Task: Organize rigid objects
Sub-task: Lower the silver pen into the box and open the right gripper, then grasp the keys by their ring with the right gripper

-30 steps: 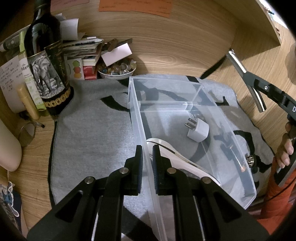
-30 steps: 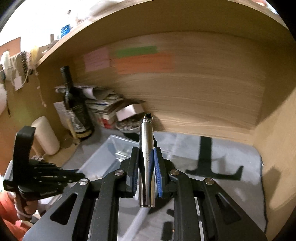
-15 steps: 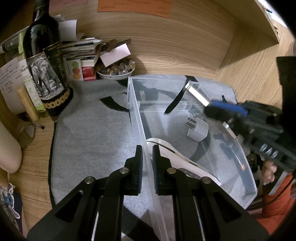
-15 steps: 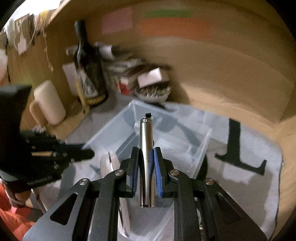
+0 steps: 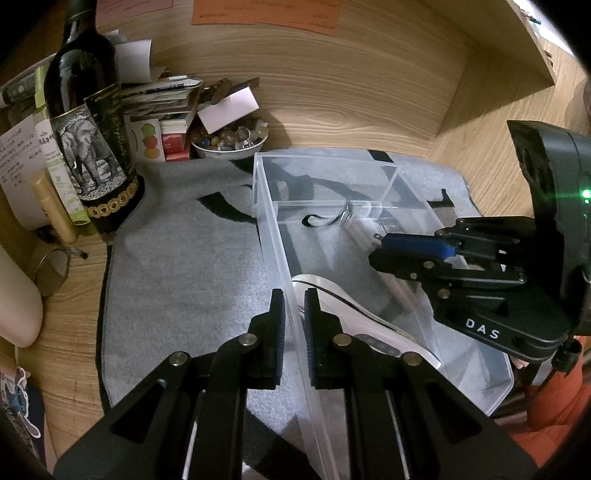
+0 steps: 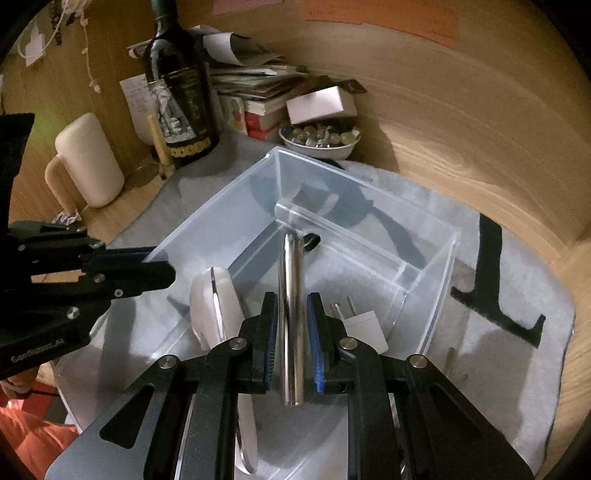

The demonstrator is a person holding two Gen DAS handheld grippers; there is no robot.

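Your left gripper (image 5: 294, 317) has its fingers closed on the near wall of the clear plastic bin (image 5: 275, 236), one finger outside and one inside, the thin wall pinched between them. Just past those fingers, inside the bin, lies a white, silver-edged oblong device (image 5: 354, 317). Your right gripper (image 6: 291, 325) reaches over the bin; its blue-padded fingers are parted a little around a silver metal cylinder (image 6: 291, 314), and you cannot tell whether the pads touch it. The cylinder points toward the bin's clear inner divider (image 6: 332, 225), with a small black loop (image 6: 313, 240) at its far tip. A white plug adapter (image 6: 364, 325) with metal prongs sits in the bin just right of those fingers. In the left wrist view the right gripper's black body reads "DAS". The bin rests on a gray mat (image 5: 177, 266) with black markings, on the wooden surface (image 5: 62, 295). Farther back stand a dark bottle (image 5: 92, 122) with an elephant label, a bowl of stones (image 5: 229, 142), stacked papers (image 5: 159, 99) and an orange note (image 5: 266, 13) with unreadable writing.
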